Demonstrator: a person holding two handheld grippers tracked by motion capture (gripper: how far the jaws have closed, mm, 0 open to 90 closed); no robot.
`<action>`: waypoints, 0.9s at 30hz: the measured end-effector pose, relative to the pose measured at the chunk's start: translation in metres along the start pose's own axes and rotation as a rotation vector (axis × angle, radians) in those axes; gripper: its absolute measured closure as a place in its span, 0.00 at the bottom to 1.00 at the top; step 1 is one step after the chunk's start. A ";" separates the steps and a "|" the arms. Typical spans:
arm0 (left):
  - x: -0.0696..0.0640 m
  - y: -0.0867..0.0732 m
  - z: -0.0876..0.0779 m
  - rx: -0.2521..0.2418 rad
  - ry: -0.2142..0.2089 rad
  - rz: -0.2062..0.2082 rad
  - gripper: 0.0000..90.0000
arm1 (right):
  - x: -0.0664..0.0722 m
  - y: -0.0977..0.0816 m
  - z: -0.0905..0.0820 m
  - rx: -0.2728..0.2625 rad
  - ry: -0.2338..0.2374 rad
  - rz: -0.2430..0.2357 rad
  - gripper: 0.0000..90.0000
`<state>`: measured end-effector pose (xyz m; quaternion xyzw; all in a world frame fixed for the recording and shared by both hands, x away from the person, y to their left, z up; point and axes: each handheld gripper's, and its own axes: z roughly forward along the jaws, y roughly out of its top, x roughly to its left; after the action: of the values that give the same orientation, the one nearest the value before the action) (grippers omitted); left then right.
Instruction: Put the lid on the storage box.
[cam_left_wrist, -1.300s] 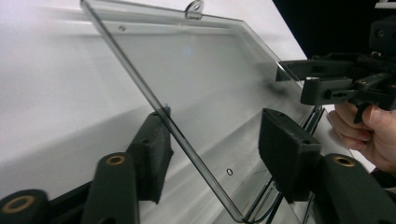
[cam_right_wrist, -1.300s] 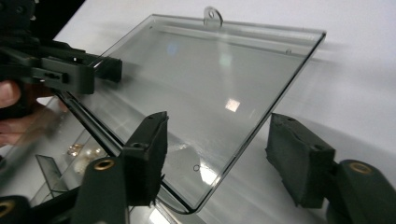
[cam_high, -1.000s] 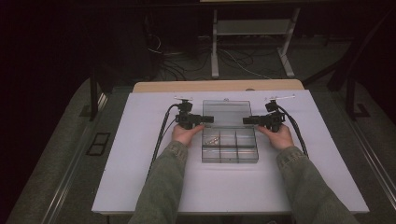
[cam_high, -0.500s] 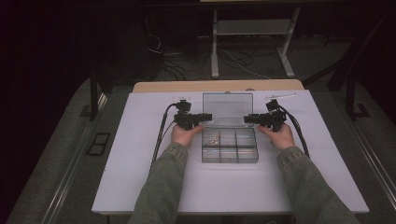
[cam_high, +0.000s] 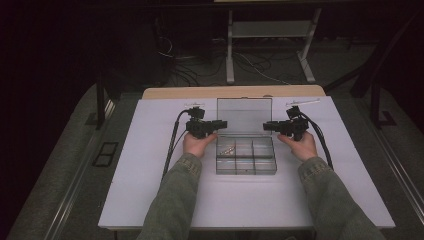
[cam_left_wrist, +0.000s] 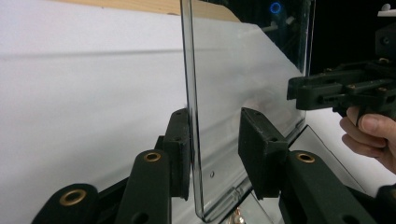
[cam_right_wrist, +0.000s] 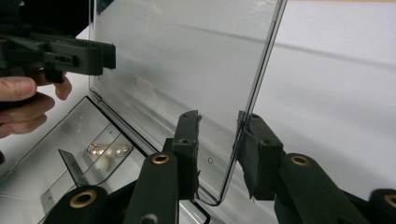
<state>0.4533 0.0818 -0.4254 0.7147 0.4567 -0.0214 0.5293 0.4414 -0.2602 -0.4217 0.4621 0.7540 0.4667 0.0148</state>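
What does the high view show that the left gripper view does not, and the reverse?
High view: both sleeves and the compartment tray laid out whole. Left gripper view: the left claw astride the upright clear lid, one pad touching it, the other apart; its jaws have just eased open slightly. Both: the lid, and the right claw at its far edge, jaws just closing.

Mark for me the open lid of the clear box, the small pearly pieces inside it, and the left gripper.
Lid (cam_high: 244, 116), high view, middle of the raised clear panel.
Pearly pieces (cam_right_wrist: 108, 151), right gripper view, on the cluster in a compartment.
Left gripper (cam_left_wrist: 215, 149), left gripper view, midway between its fingertips, astride the lid's edge.
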 end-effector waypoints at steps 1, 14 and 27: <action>0.000 0.002 -0.001 -0.008 0.004 -0.003 0.70 | 0.000 0.000 0.000 -0.001 0.000 0.000 0.76; -0.007 0.009 -0.008 -0.048 0.039 0.039 0.81 | 0.009 0.005 -0.003 0.006 -0.050 -0.044 0.72; -0.009 0.007 -0.013 -0.059 0.038 0.068 0.82 | 0.017 0.025 -0.004 -0.017 -0.083 -0.069 0.68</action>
<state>0.4473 0.0858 -0.4102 0.7142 0.4426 0.0236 0.5417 0.4474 -0.2473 -0.3947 0.4545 0.7643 0.4528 0.0660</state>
